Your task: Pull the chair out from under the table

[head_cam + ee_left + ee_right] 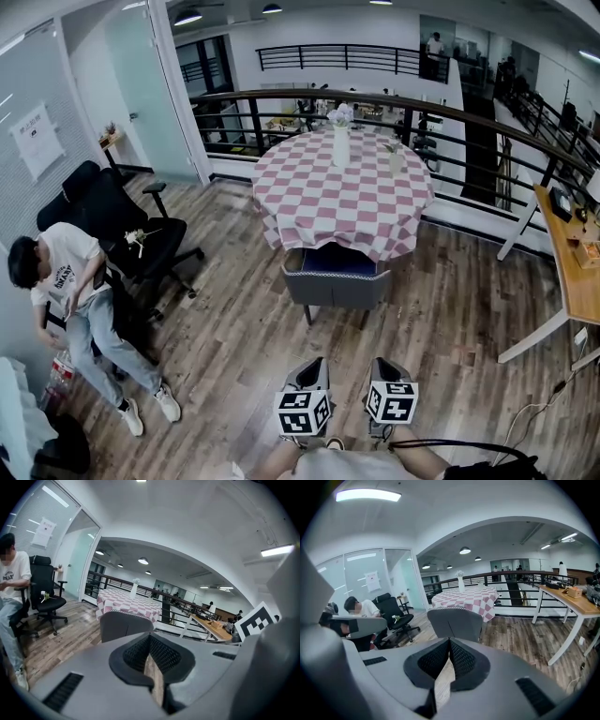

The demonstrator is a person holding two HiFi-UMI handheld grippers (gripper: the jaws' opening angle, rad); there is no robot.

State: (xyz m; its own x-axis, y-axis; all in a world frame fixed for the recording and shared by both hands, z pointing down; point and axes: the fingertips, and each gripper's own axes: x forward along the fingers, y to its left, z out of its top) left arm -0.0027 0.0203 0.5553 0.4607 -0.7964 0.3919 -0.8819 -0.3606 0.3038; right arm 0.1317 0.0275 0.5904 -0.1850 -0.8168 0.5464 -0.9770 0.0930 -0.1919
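— Where's the chair (pixel 336 281)?
— Tucked partway under the checked counter (pixel 309 202), its back facing us.
— And the hands?
— Held low, side by side. The left tongs (pixel 309 366) and right tongs (pixel 387 364) tilt slightly down toward the chair, well short of it. Both are closed, with nothing in them.

The right gripper (pixel 449 644) had its jaws closed together, with nothing between the pads. Straight ahead of them stood the grey chair (pixel 454 623), its back turned toward the gripper and its seat side against the round table (pixel 474 603) covered by a red-and-white checked cloth. A white vase (pixel 461 581) stood upright on the table. To the left a person (pixel 363 608) sat beside a black office chair (pixel 395 609). A wooden desk (pixel 579 603) ran along the right, above plank flooring (pixel 525 641).
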